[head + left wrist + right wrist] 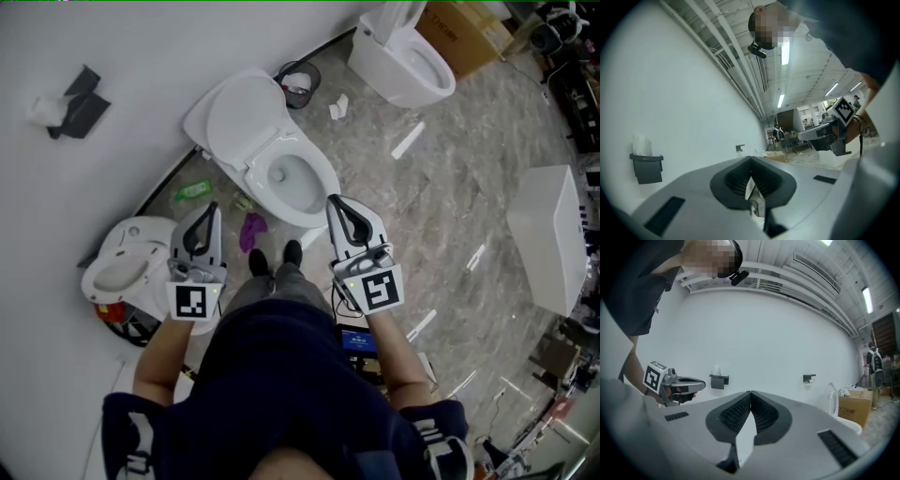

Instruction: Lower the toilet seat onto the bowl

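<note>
**Toilet seat** [322,183]: a glossy white oval ring. It appears to lie flat on the bowl [302,217] already, mid-floor by the far wall, so I judge little is left to do.
**Lid** [239,122]: smooth and solid, tipped up against the wall.
**Left gripper** [211,208], **right gripper** [333,202]: grey shells with ribbed black pads. Both are pinched closed and empty, on the near side of the bowl and clear of it.

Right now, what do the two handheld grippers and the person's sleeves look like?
Both the left gripper and right gripper are light grey tapering shells with dark ribbed pads. Each carries a white cube with a black square marker. The person wears a dark navy short-sleeved top with white sleeve print.
</note>
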The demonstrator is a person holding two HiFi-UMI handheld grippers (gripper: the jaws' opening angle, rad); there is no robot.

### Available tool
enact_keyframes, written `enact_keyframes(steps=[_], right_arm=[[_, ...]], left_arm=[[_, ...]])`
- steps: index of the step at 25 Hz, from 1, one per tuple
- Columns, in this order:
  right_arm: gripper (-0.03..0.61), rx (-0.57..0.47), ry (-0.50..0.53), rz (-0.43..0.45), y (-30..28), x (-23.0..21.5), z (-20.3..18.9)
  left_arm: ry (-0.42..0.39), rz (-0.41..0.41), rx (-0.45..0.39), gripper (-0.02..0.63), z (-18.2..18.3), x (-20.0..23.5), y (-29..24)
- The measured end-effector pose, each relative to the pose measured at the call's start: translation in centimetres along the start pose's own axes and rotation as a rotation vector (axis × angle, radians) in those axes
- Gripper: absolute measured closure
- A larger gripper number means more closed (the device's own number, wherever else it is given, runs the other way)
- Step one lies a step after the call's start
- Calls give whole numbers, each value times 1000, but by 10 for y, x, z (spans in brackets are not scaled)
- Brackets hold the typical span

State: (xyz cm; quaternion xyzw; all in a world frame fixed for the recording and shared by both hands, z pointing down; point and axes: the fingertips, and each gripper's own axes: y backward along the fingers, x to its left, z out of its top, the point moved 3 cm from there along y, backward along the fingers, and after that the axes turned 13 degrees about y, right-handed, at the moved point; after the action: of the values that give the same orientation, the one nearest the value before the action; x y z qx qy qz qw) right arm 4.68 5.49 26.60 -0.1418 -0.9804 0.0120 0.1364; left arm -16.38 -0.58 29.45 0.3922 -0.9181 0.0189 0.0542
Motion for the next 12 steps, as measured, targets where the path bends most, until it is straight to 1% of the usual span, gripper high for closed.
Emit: enact_keyframes(steps=[3, 7, 12], right_arm=[[558, 3, 14, -5, 0, 1, 2], [558, 13, 23, -5, -1, 5, 1], [560, 19, 51, 3, -1, 7, 1]], left_arm=[[3, 4, -18, 589, 3, 1, 1], [1, 14, -4, 589, 3, 4, 5], [2, 17, -11, 589, 7, 0, 7]])
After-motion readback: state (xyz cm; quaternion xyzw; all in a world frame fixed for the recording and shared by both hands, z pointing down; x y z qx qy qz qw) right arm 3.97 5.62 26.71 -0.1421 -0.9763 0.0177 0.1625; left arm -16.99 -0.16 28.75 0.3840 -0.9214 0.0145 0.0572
